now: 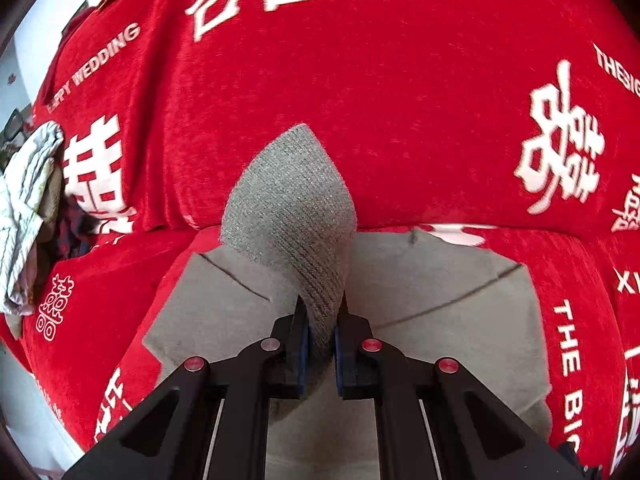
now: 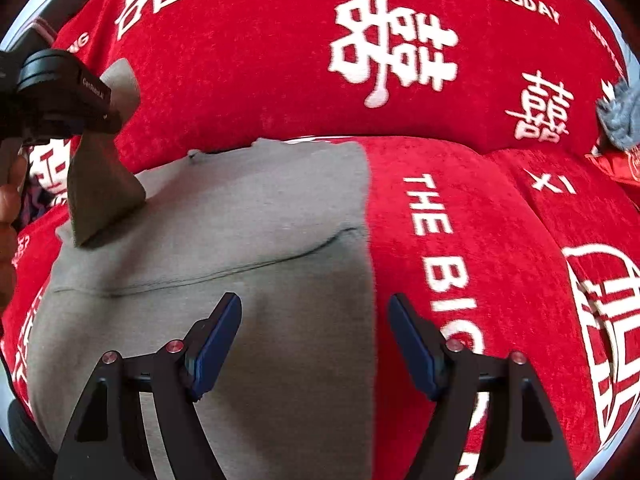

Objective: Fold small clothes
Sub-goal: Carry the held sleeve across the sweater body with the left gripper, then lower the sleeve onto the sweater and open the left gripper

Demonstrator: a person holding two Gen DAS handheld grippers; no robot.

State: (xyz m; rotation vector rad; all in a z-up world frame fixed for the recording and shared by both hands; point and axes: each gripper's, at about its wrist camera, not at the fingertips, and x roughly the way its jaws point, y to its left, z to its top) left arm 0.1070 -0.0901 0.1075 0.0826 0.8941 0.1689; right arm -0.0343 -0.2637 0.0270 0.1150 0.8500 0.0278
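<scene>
A small grey garment (image 2: 256,216) lies flat on the red sofa seat. My left gripper (image 1: 321,308) is shut on a grey knit corner of the garment (image 1: 296,196) and holds it lifted above the rest of the cloth (image 1: 440,280). In the right wrist view the left gripper (image 2: 60,92) shows at the far left with the raised corner (image 2: 104,184). My right gripper (image 2: 316,320) is open and empty, low over the garment's right edge near the front.
The sofa cover (image 1: 400,100) is red with white characters and lettering. A pile of pale and dark clothes (image 1: 28,208) lies at the left end of the sofa. A grey fuzzy item (image 2: 620,112) sits at the far right.
</scene>
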